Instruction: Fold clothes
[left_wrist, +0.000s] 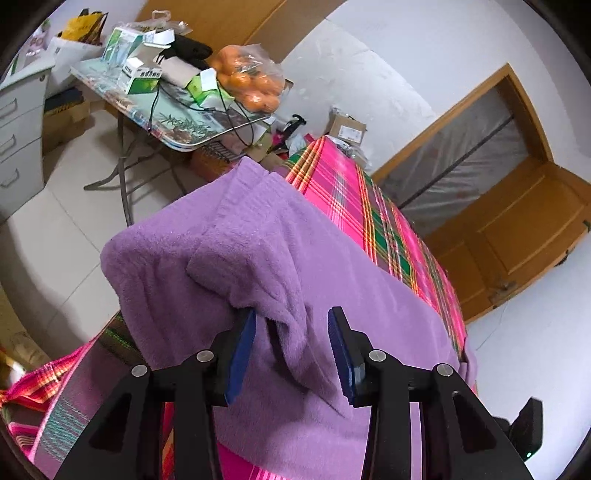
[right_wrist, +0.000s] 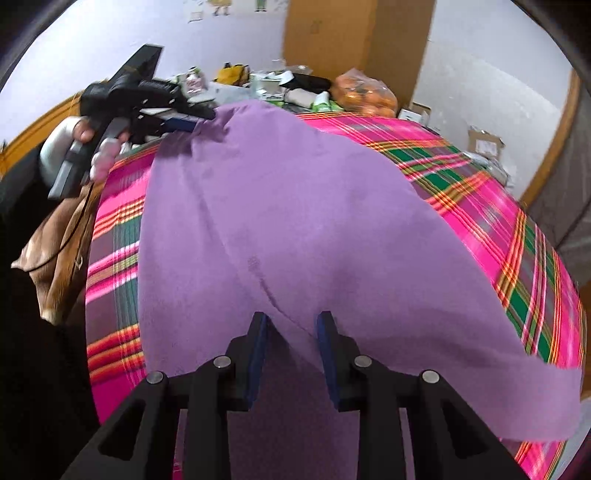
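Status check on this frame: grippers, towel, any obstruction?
Left gripper and right gripper open, straddling purple towel folds. Towel on plaid cloth, part-folded. No obstruction.

Black two-finger left gripper (left_wrist: 291, 354) and right gripper (right_wrist: 290, 352), blue ribbed fingers (left_wrist: 341, 354), silver pivot screws, white sleeve (right_wrist: 55, 147)

Even indoor light, fisheye-warped, slight blur

Both wrist cams sit low and close over the purple towel (left_wrist: 258, 258) on the plaid cloth (left_wrist: 388, 229). Left view faces the cluttered desk (left_wrist: 177, 125) and doorway; right view, somewhat blurred, looks along the towel toward that same desk, apparently from the opposite end.
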